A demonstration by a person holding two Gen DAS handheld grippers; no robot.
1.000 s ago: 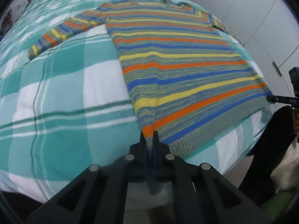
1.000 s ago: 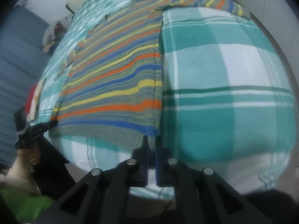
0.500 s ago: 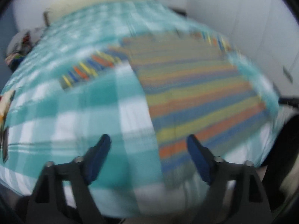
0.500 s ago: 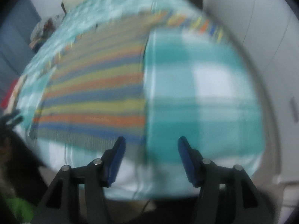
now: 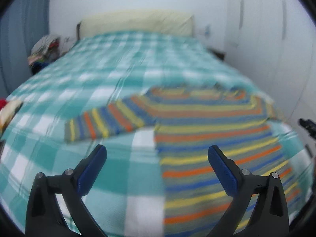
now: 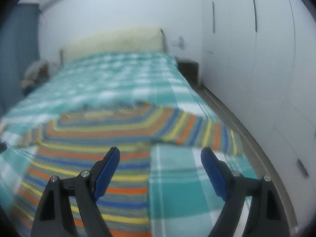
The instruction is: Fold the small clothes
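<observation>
Both tongs released hem, now wide open, empty: left tongs [image 5: 157, 154], right tongs [image 6: 160, 155]; one sweater [image 5: 207, 138].

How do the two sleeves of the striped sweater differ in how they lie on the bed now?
The left sleeve points toward the wide middle of the checked bedspread, with much cloth beyond its cuff; the right sleeve reaches toward the bed's edge by the white wardrobe. The left claw frames the left sleeve from below, the right claw the right sleeve. Both sleeves lie flat, spread outward, unfolded, with the same stripes.
</observation>
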